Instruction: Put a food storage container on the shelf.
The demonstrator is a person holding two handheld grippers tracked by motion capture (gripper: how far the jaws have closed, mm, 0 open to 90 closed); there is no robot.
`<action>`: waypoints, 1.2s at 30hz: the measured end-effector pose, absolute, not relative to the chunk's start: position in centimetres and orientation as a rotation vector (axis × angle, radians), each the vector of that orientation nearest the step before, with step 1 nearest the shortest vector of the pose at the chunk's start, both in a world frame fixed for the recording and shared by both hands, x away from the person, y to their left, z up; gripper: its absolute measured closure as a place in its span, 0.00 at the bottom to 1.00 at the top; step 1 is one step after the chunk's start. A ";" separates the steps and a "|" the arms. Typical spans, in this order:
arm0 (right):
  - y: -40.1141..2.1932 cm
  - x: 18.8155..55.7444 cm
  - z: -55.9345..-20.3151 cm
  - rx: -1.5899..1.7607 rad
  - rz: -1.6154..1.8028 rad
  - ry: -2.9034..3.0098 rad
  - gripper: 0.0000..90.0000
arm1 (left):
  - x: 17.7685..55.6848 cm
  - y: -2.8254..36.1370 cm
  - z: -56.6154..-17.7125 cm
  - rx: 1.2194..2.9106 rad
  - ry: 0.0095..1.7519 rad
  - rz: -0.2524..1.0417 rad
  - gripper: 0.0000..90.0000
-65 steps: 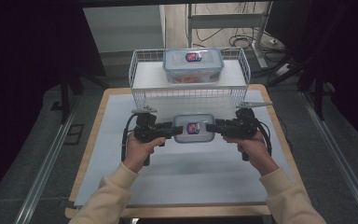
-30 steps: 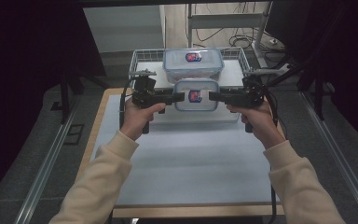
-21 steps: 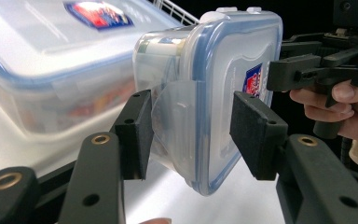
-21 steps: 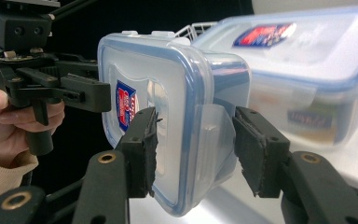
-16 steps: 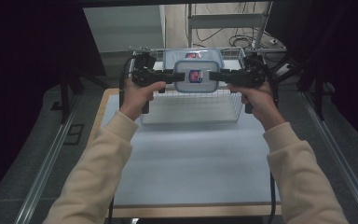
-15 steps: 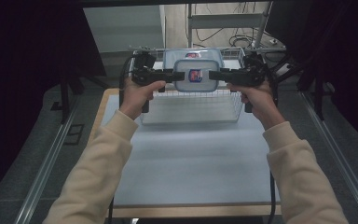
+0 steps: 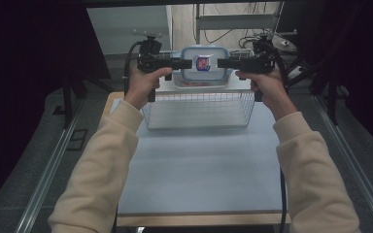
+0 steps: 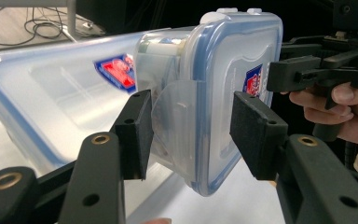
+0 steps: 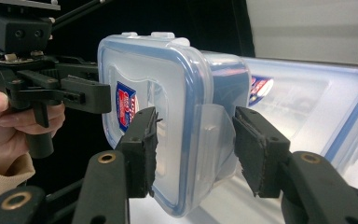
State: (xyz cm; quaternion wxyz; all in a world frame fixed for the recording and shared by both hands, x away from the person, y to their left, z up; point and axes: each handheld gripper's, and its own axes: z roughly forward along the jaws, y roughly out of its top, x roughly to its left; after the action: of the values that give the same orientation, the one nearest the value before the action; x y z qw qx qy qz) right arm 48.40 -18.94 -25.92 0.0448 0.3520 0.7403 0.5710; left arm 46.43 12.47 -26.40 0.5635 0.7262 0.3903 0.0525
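A small clear lidded container (image 7: pixel 203 65) with a blue seal and a red-and-blue label hangs in the air between both grippers, above the wire basket (image 7: pixel 199 104). My left gripper (image 7: pixel 187 63) is shut on its left end, the pads pressing lid and base around the side clip (image 8: pixel 189 135). Mirroring it, my right gripper (image 7: pixel 222 63) is shut on the right end (image 9: pixel 193 144). A larger container of the same kind (image 8: pixel 51 93) (image 9: pixel 307 102) lies just behind and below the held one.
The white wire basket stands at the far end of the table, whose pale blue mat (image 7: pixel 199 165) stretches toward the person. Dark curtains and metal floor rails (image 7: pixel 53 160) flank the table. Cables and a rack leg (image 7: pixel 233 22) lie beyond.
Both hands have carried the small container up and away from the person, from in front of the basket to above it. The grips look the same.
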 end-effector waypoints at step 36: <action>-18.3 55.9 -26.0 1.244 1.795 2.271 0.52 | 53.2 13.5 -27.0 1.606 1.040 -0.032 0.53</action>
State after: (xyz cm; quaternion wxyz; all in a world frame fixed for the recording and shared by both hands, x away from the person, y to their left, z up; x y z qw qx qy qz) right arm 55.89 -18.30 -25.99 -0.0042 0.3948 0.7208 0.5697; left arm 53.16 13.48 -27.01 0.5761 0.6858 0.4444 -0.0136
